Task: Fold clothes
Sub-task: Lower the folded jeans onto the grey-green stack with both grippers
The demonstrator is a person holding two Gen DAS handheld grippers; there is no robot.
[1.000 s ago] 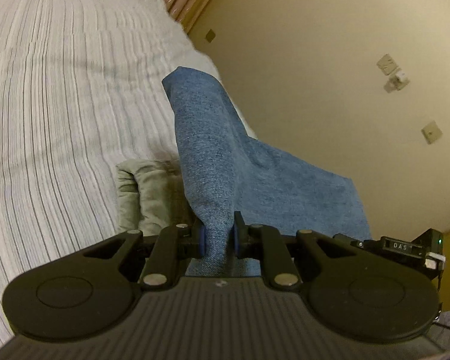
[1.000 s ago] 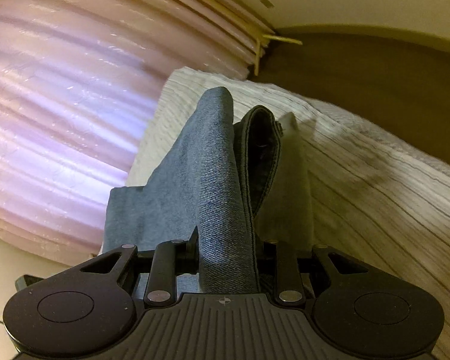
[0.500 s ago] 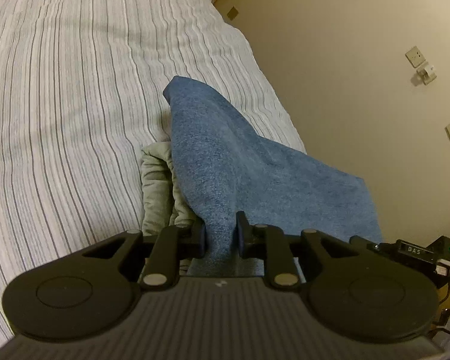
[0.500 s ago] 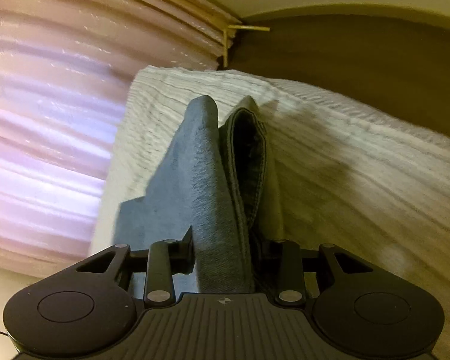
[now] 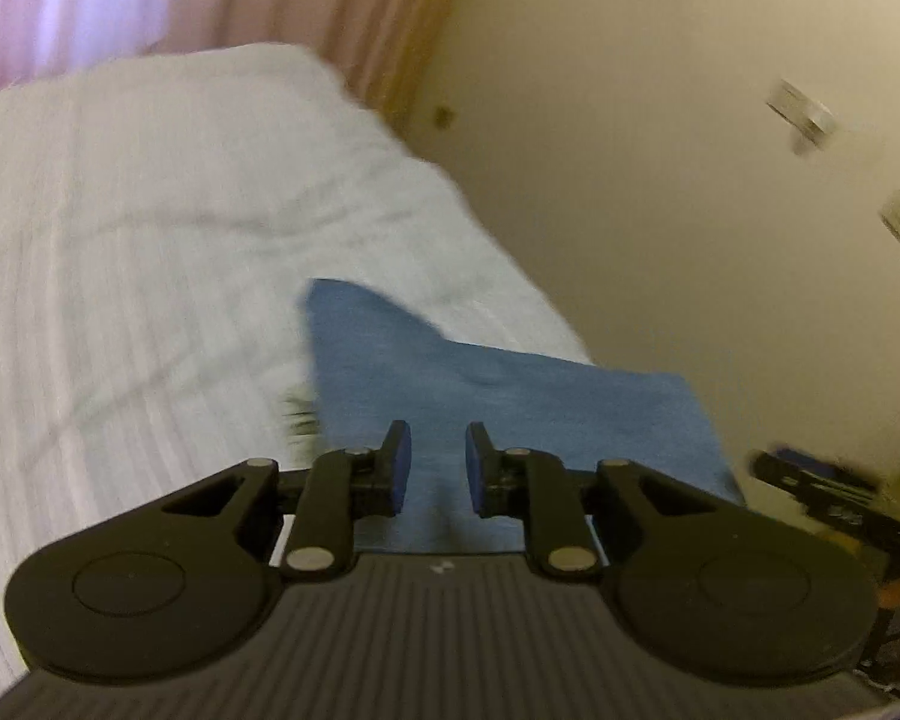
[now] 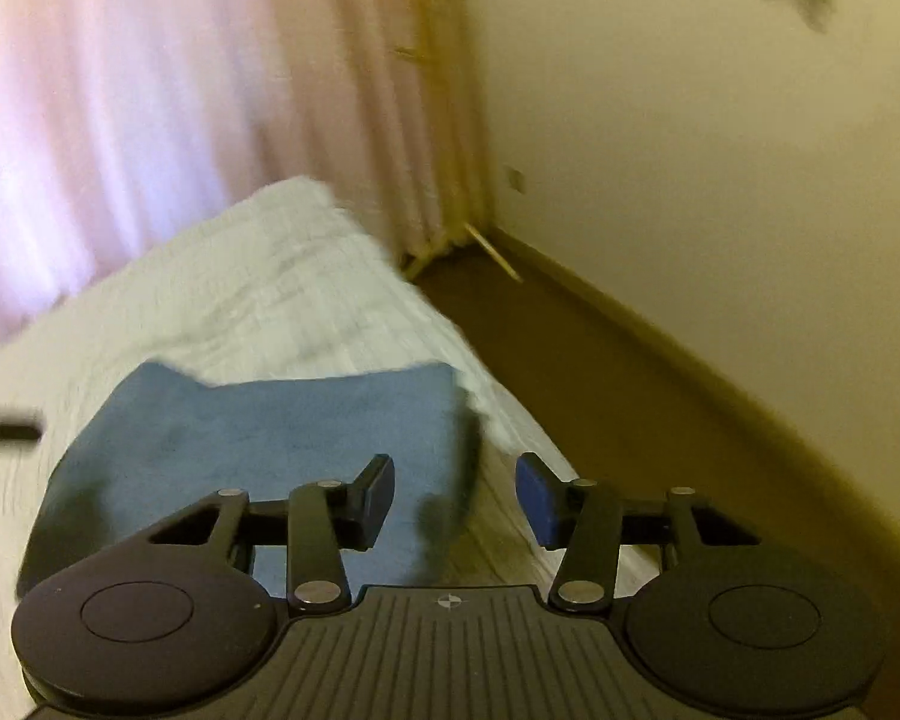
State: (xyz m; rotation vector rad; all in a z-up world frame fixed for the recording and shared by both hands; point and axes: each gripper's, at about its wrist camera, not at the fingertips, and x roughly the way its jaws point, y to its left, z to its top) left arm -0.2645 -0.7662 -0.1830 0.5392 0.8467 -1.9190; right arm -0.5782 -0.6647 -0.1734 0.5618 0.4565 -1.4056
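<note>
The folded blue denim garment (image 5: 510,396) lies flat on the striped white bed (image 5: 120,270), near its right edge. My left gripper (image 5: 437,468) is open and empty just above the garment's near side. In the right wrist view the garment (image 6: 270,432) lies on the bed (image 6: 270,276). My right gripper (image 6: 455,498) is wide open and empty over the garment's right edge. Both views are motion blurred.
Pink curtains (image 6: 150,90) hang behind the bed's far end. A beige wall (image 5: 660,150) with switch plates runs along the right side. Brown floor (image 6: 570,360) lies between bed and wall. The right gripper's body (image 5: 834,492) shows at the left view's right edge.
Both grippers opened and let go of the denim, which now lies flat on the bed, covering the green cloth. Both grippers pulled back and tilted up.
</note>
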